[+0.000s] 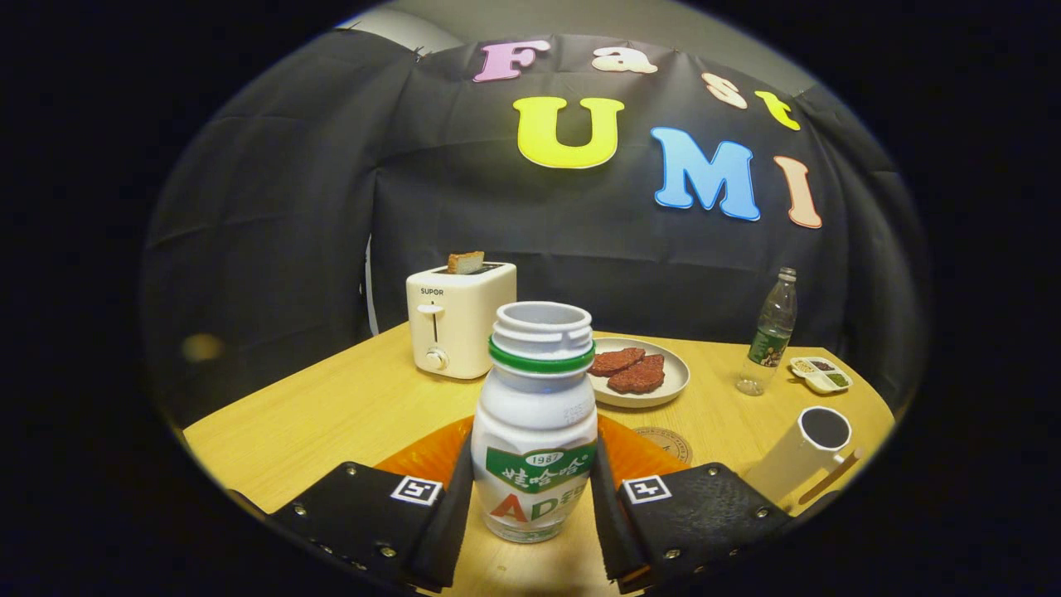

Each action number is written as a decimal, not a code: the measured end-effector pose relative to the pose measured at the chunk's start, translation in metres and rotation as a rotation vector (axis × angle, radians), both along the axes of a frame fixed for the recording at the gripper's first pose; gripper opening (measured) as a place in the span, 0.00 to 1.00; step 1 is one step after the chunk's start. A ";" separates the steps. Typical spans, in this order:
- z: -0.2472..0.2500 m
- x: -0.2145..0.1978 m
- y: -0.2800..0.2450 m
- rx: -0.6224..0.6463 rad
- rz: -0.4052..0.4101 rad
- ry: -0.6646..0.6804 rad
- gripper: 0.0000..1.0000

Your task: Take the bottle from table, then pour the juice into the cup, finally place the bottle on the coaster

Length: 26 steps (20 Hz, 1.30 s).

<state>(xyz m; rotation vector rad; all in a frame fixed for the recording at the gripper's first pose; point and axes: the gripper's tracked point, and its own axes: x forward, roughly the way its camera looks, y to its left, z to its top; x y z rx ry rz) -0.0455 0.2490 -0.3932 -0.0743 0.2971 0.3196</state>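
The squat white plastic bottle (535, 439) looks smooth and faintly glossy between the gripper (532, 506) fingers pressing its sides; the pale wooden tabletop (331, 414) has a satin sheen; the cream toaster (460, 319) is matt.

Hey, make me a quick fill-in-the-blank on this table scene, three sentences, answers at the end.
1. The gripper has its fingers pressed on each side of the white ____.
2. A slice of bread sticks out of the ____ beyond the fingers.
3. The plate holds two pieces of ____.

Answers: bottle; toaster; meat.
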 end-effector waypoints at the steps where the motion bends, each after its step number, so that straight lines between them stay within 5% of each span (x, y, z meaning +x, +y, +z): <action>1: 0.009 0.001 -0.007 0.016 -0.021 -0.004 0.65; 7: 0.038 0.016 -0.053 0.186 -0.176 0.044 0.65; 26: 0.025 0.027 -0.099 0.848 -0.408 0.303 0.64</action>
